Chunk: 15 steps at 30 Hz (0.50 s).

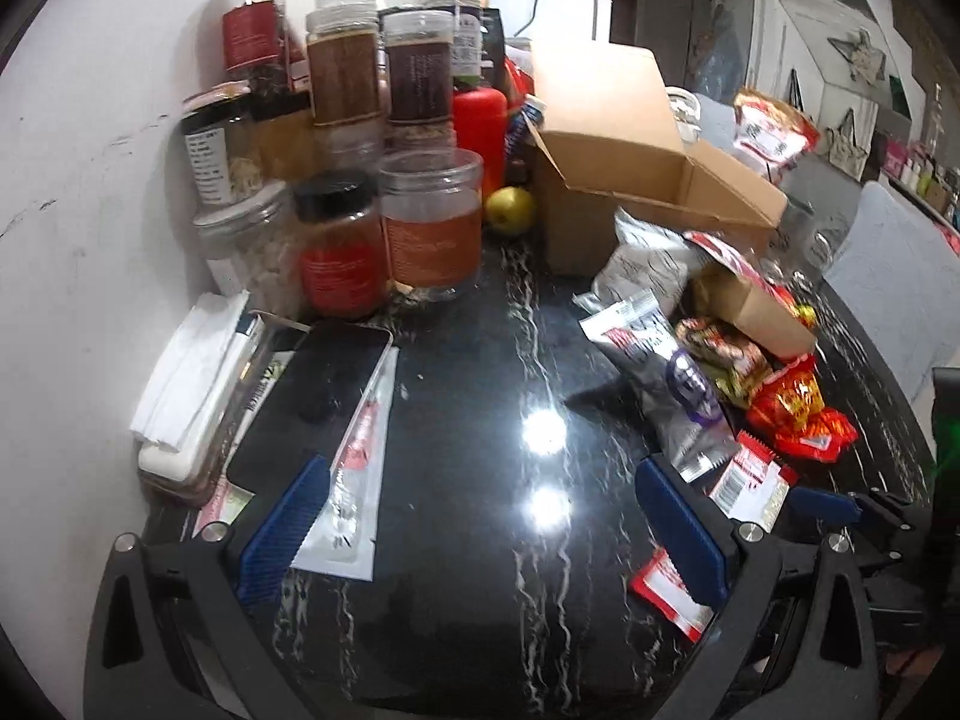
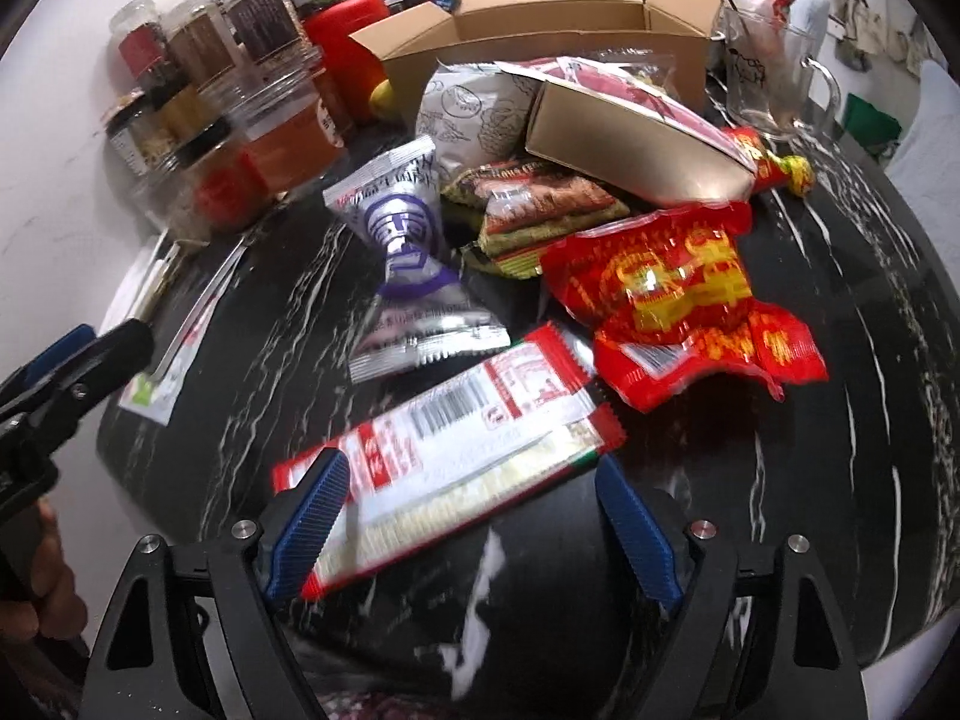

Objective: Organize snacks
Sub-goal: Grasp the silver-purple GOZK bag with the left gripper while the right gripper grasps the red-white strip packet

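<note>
A pile of snack packets lies on the black marble table (image 2: 840, 420). In the right wrist view a long red-and-white cracker pack (image 2: 450, 450) lies between my open right gripper (image 2: 474, 516) fingers, its left end by the left finger. Behind it lie a silver-purple packet (image 2: 408, 264), a red-gold bag (image 2: 678, 294), green-brown packets (image 2: 540, 210) and a flat tan box (image 2: 624, 138). An open cardboard box (image 2: 540, 18) stands behind the pile. My left gripper (image 1: 480, 516) is open and empty over bare table, left of the pile (image 1: 720, 372); the cardboard box (image 1: 624, 180) shows there too.
Jars (image 1: 336, 180) and a red bottle (image 1: 480, 126) stand against the wall at left. A phone (image 1: 318, 384), tissues (image 1: 186, 372) and a flat white sachet (image 1: 354, 480) lie at the front left. A glass mug (image 2: 774, 78) stands right of the box.
</note>
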{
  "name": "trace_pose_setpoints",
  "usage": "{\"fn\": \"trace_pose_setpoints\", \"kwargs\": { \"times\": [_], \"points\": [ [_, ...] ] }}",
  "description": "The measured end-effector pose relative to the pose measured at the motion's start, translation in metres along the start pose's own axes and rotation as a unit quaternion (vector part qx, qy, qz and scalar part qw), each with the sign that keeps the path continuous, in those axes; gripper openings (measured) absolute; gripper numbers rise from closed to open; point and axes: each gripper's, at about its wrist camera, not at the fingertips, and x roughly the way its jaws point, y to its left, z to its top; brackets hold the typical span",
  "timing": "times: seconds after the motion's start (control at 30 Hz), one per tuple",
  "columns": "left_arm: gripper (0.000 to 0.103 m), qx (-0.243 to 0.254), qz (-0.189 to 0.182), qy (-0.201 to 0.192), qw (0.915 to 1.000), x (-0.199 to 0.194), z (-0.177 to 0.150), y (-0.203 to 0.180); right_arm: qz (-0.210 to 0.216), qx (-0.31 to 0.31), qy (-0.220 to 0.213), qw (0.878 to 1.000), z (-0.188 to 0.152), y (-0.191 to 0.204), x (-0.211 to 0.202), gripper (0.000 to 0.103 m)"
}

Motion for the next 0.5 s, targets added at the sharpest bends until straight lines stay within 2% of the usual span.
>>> {"fn": "trace_pose_setpoints", "kwargs": {
  "times": [0.1,0.17,0.27,0.4,0.43,0.5],
  "points": [
    [0.103,-0.006,0.002,-0.003,1.0,0.003,0.005,0.006,-0.019,0.006,0.003,1.0,0.008,0.004,0.009,0.089],
    [0.103,-0.012,0.001,-0.004,0.9999,0.006,0.008,0.009,-0.029,0.011,0.007,0.999,0.012,0.008,0.014,0.097],
    [0.103,-0.015,0.004,-0.002,0.9999,0.013,0.012,0.012,-0.052,-0.001,0.01,0.999,0.016,0.019,0.022,0.103],
    [0.103,-0.006,0.012,0.008,0.9999,0.022,0.015,0.01,-0.11,-0.056,0.01,0.992,0.012,0.04,0.034,0.103],
    [0.103,-0.006,0.011,0.01,0.9999,0.023,0.016,0.009,-0.104,-0.06,0.005,0.993,0.011,0.04,0.033,0.102],
    [0.103,-0.006,0.005,0.014,0.9999,0.027,0.017,0.007,-0.101,-0.069,-0.003,0.993,0.009,0.039,0.029,0.094]
  ]
}}
